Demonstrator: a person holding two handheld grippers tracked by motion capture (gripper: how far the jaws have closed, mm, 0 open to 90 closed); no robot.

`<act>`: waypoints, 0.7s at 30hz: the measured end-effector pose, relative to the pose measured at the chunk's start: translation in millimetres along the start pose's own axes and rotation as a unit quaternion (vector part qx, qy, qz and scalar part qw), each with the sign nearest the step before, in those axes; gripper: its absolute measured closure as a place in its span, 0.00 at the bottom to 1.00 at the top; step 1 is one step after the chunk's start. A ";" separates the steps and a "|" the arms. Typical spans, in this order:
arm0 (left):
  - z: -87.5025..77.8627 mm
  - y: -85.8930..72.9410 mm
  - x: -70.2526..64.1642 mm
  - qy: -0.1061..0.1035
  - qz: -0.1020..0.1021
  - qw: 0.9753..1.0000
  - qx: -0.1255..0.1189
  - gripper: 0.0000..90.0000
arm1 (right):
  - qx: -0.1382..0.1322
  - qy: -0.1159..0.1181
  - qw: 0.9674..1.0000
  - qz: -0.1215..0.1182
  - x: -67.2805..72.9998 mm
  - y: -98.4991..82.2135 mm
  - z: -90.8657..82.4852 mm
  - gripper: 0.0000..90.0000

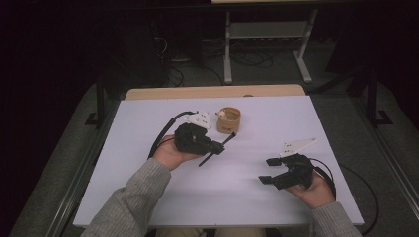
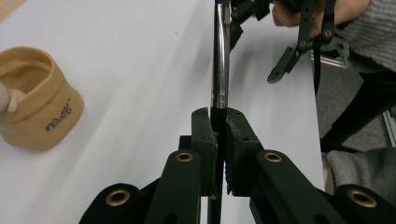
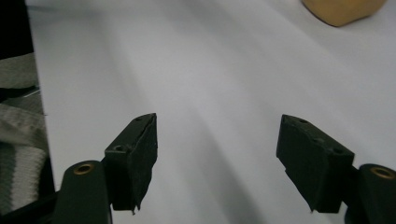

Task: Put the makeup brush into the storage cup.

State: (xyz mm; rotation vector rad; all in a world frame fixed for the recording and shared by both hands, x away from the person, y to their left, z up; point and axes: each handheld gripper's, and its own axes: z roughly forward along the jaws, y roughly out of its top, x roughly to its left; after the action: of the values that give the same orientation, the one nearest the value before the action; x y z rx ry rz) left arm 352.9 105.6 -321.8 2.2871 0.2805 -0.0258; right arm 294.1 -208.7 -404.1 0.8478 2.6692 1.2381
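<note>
Metal rod [image 2: 220, 56], thin and shiny, is clamped between the closed jaws of the left gripper [image 2: 218, 135] and runs straight up the middle of the left gripper view; in the high view it shows as a dark stick [image 1: 217, 148] slanting through the centre of the frame, just below the small tan fabric basket [image 1: 228, 120]. The right gripper [image 3: 217, 154] holds nothing, its jaws spread wide above bare tabletop at the lower right of the high view. To carry on well, I judge the left hand should keep the rod firmly pinched and level, steering its tip clear of the basket rim. White table [image 1: 276, 123] spans the centre; beyond it lie dark floor and cables.
</note>
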 end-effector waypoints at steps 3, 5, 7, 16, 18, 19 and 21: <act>1.0 5.1 4.0 0.002 -0.001 1.000 -0.001 0.93 | -0.008 -0.009 1.000 0.004 -0.8 -2.9 0.7 0.30; 1.5 8.9 6.2 0.003 0.000 1.000 -0.003 0.93 | -0.010 -0.015 1.000 0.005 -0.3 -3.5 0.9 0.30; 1.6 13.1 7.9 0.004 0.003 1.000 -0.004 0.93 | -0.015 -0.023 1.000 0.005 -0.3 -4.7 1.2 0.29; 6.0 31.0 20.3 0.015 0.007 1.000 -0.001 0.93 | -0.031 -0.056 0.998 0.022 -3.9 -11.6 -4.8 0.27; 7.7 34.0 22.9 0.017 0.006 1.000 0.000 0.93 | -0.036 -0.061 0.997 0.027 -3.8 -12.9 -6.7 0.27; 8.6 35.3 24.4 0.016 0.004 1.000 0.001 0.93 | -0.037 -0.061 0.997 0.028 -3.8 -13.6 -7.8 0.26; 9.8 38.2 27.9 0.017 0.002 1.000 0.002 0.93 | -0.044 -0.065 0.996 0.031 -3.2 -14.3 -9.9 0.26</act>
State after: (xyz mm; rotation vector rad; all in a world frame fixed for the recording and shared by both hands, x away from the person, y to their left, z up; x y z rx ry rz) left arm 388.8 79.1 -303.3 2.2941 0.2940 0.0155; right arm 287.5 -224.5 -408.3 0.9685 2.4864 1.2569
